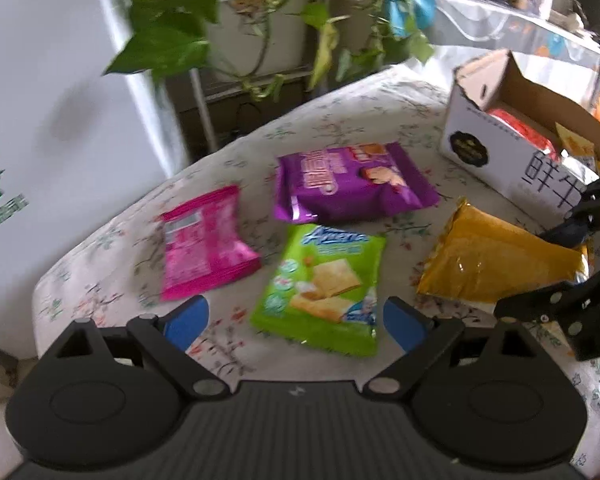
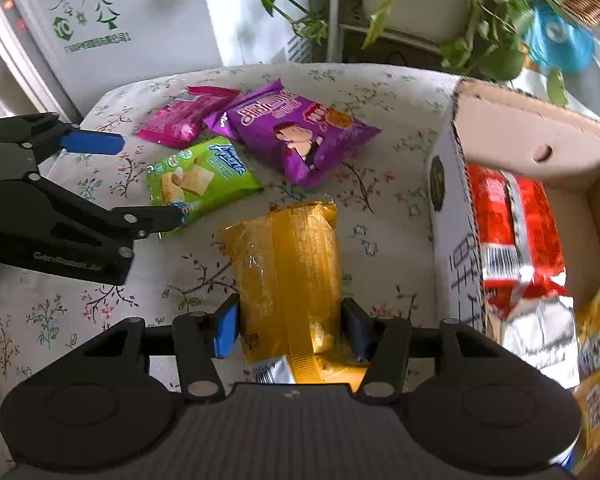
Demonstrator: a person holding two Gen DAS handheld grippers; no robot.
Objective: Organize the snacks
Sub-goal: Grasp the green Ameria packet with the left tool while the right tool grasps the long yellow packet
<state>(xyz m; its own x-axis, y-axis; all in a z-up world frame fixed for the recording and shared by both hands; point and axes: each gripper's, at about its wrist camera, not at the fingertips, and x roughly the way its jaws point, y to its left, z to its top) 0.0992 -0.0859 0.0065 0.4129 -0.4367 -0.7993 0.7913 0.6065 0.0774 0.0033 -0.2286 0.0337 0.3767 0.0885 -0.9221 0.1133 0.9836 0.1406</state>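
A yellow snack bag lies on the floral tablecloth with my right gripper shut on its near end, the pads pressing both sides; it also shows in the left wrist view. My left gripper is open and empty, just in front of a green snack bag, also seen in the right wrist view. A pink bag and a purple bag lie beyond. A cardboard box at right holds a red bag and other snacks.
The table carries a floral cloth; its rounded far edge drops off behind the bags. Trailing green plants and a metal shelf stand behind. A white panel stands at left.
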